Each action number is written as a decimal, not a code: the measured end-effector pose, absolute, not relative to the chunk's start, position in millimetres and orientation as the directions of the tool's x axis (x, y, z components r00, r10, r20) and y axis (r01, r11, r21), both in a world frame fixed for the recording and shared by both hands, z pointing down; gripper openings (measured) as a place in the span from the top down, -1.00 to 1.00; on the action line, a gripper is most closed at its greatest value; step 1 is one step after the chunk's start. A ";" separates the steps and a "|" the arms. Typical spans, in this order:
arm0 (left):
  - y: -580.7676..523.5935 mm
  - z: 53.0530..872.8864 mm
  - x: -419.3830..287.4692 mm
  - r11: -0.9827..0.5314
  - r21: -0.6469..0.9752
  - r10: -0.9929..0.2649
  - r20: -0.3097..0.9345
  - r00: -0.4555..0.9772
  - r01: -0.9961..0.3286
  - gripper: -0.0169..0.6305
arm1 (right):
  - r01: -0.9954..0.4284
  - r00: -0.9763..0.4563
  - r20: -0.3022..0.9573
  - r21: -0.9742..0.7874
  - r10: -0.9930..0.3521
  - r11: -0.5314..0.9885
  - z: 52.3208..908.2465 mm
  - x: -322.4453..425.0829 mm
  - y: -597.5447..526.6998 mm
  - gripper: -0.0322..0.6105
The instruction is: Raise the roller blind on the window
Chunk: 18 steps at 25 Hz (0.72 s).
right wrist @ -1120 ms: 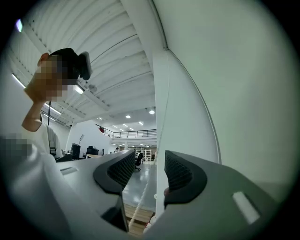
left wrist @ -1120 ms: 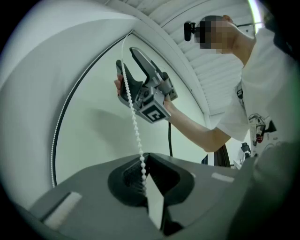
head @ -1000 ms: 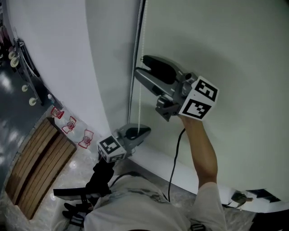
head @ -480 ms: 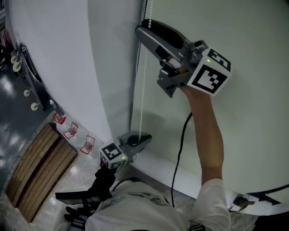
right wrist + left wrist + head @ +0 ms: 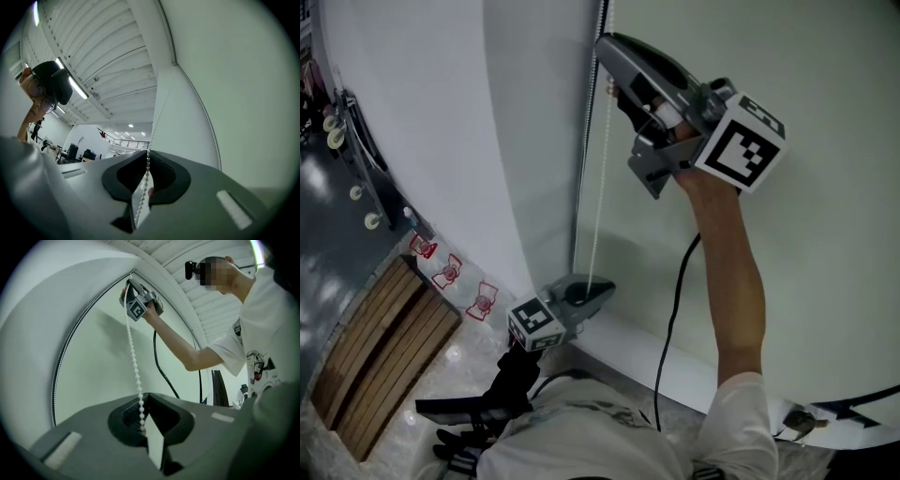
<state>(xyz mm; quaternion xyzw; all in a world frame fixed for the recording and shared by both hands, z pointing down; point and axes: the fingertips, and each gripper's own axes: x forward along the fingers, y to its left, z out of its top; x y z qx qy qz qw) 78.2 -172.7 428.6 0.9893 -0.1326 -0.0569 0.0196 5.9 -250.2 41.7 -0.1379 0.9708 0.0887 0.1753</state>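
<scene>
The pale green roller blind hangs down over the window. Its white bead chain runs along the blind's left edge, taut between my two grippers. My right gripper is raised high on an outstretched arm, and its jaws are closing with the chain pinched between the pads. My left gripper sits low near the sill, shut on the lower end of the chain, which enters between its jaws. The left gripper view also shows the right gripper far up.
A black window frame strip runs beside the chain, with a white wall to its left. A black cable hangs from the right gripper. The white sill lies below. A slatted wooden panel lies on the floor at left.
My right gripper has risen along the chain and its jaws have come together on it. The left gripper stays low, holding the chain.
</scene>
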 end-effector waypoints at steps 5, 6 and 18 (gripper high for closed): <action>-172.8 428.1 78.0 -0.964 0.060 -0.265 -0.106 0.958 -0.260 0.95 | -0.251 -0.911 -0.362 0.112 -0.196 0.962 44.4 7.4 -240.7 0.85; -173.0 427.5 77.5 -0.963 0.061 -0.267 -0.107 0.958 -0.261 0.95 | -0.247 -0.912 -0.363 0.119 -0.189 0.962 43.8 7.8 -238.6 0.85; -174.8 432.1 70.0 -0.958 0.063 -0.284 -0.112 0.952 -0.279 0.95 | -0.223 -0.929 -0.326 0.117 -0.175 0.968 76.3 -1.3 -220.7 0.86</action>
